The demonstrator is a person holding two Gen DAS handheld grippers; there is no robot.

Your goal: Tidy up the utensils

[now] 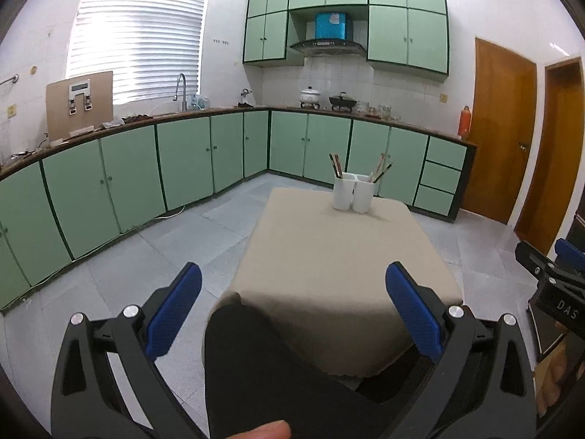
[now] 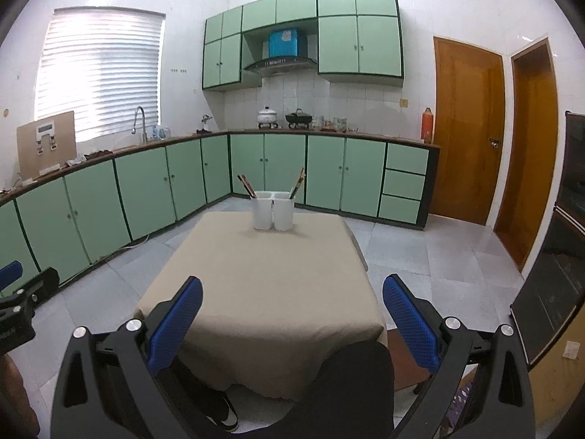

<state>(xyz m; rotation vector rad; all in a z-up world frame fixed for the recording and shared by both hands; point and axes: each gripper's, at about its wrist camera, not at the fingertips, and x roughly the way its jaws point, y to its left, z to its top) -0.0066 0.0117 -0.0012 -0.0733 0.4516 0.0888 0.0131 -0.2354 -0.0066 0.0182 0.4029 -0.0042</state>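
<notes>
A white two-cup utensil holder (image 1: pixel 354 193) (image 2: pixel 273 210) stands at the far end of a table under a beige cloth (image 1: pixel 329 252) (image 2: pixel 263 278). Chopsticks (image 1: pixel 336 165) (image 2: pixel 247 185) lean out of its left cup, and more chopsticks (image 1: pixel 381 172) (image 2: pixel 297 183) lean out of the right cup. My left gripper (image 1: pixel 292 314) is open and empty, held back over the table's near edge. My right gripper (image 2: pixel 292 322) is also open and empty, near the same edge. The right gripper's body (image 1: pixel 555 278) shows at the far right of the left wrist view.
A person's dark-clothed knee (image 1: pixel 278 373) (image 2: pixel 351 384) sits below the table's near edge, with a shoe (image 2: pixel 223 409) on the grey tile floor. Green cabinets (image 1: pixel 182 161) line the walls behind. A dark shelf unit (image 2: pixel 563 241) stands at the right, beside wooden doors (image 2: pixel 468 128).
</notes>
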